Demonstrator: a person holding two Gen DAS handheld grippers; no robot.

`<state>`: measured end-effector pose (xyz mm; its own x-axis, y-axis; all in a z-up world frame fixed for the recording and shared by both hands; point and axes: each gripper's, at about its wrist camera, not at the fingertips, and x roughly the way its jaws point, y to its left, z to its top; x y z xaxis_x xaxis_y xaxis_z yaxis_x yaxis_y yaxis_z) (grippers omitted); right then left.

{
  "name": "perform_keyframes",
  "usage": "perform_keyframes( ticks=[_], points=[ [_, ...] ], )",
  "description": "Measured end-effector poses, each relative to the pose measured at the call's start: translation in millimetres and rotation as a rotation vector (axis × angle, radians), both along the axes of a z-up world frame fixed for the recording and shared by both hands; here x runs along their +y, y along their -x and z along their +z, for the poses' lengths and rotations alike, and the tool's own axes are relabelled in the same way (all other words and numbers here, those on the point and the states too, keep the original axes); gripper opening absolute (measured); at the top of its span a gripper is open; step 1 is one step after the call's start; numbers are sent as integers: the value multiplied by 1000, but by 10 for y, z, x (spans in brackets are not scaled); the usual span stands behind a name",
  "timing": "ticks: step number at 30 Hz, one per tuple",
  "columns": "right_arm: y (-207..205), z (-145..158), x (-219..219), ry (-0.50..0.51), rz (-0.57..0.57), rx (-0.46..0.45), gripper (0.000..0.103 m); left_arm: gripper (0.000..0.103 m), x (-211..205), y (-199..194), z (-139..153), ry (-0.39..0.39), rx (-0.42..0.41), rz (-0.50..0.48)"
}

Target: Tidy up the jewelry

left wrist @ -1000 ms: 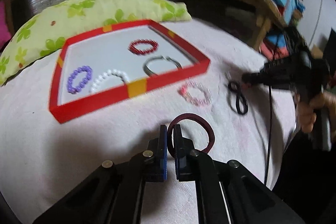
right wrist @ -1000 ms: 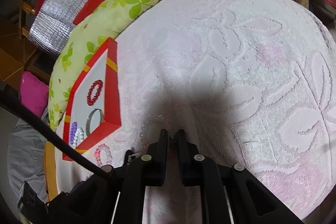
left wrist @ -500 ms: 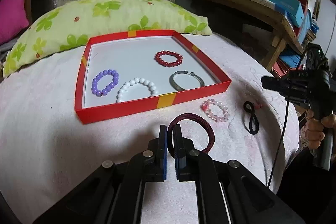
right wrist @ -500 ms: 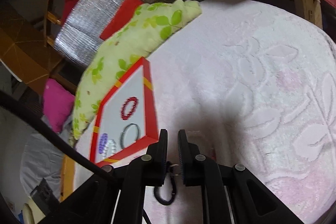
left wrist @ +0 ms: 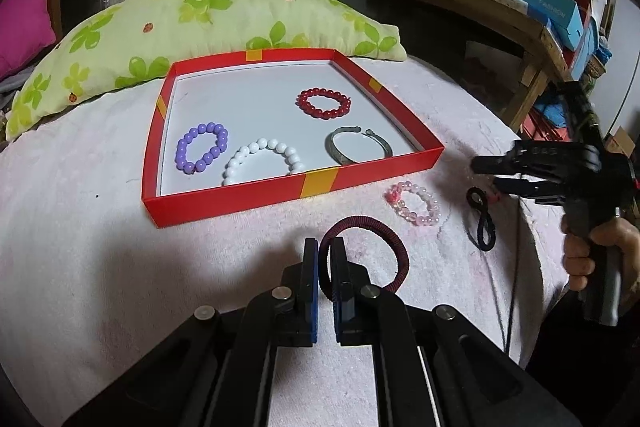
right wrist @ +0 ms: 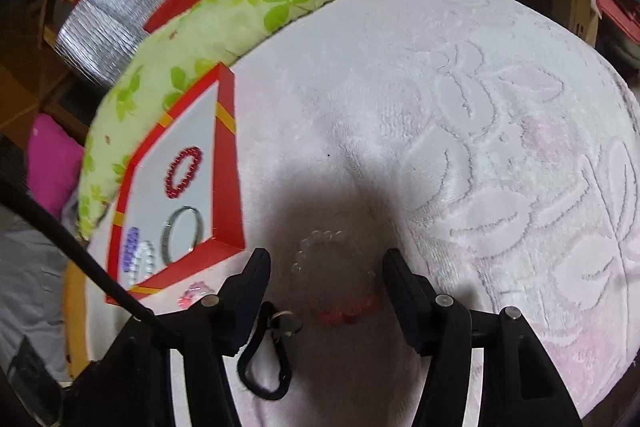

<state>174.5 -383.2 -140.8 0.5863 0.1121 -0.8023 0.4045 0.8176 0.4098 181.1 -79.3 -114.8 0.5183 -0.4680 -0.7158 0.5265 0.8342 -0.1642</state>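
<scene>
Pinching braided maroon hair tie (left wrist: 384, 247), left claw (left wrist: 325, 261), plush towel (left wrist: 80, 227)

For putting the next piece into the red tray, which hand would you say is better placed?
Left. The left gripper is shut on the maroon hair band, facing the red tray. The right gripper has just been opening, with nothing gripped, above a clear bead bracelet.

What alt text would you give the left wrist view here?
The left gripper is shut on a maroon hair tie above a white towel, just short of a red tray holding purple, white, red and metal bracelets. A pink bracelet and black cord lie right of it, near the open right gripper.
</scene>
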Motion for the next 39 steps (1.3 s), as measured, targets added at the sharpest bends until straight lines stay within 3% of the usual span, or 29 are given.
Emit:
perform_keyframes(
  ticks=[4, 6, 8, 9, 11, 22, 39],
  points=[
    [-95, 9, 146, 129, 36, 27, 62, 6, -8, 16, 15, 1, -6, -6],
    [-118, 11, 231, 208, 62, 48, 53, 6, -15, 17, 10, 1, -2, -8],
    [-120, 13, 287, 301, 71, 72, 34, 6, -18, 20, 9, -2, -3, -9],
    [-119, 20, 280, 303, 71, 72, 31, 6, -16, 19, 11, -1, -3, -10],
    [-98, 41, 206, 278, 56, 62, 16, 6, -12, 18, 13, 0, -3, -10],
    [86, 191, -62, -79, 42, -132, 16, 6, -3, 18, 40, 7, -10, -2],
    [28, 491, 360, -98, 156, -268, 16, 6, 179, -86, 226, 25, -63, 78]
  ],
)
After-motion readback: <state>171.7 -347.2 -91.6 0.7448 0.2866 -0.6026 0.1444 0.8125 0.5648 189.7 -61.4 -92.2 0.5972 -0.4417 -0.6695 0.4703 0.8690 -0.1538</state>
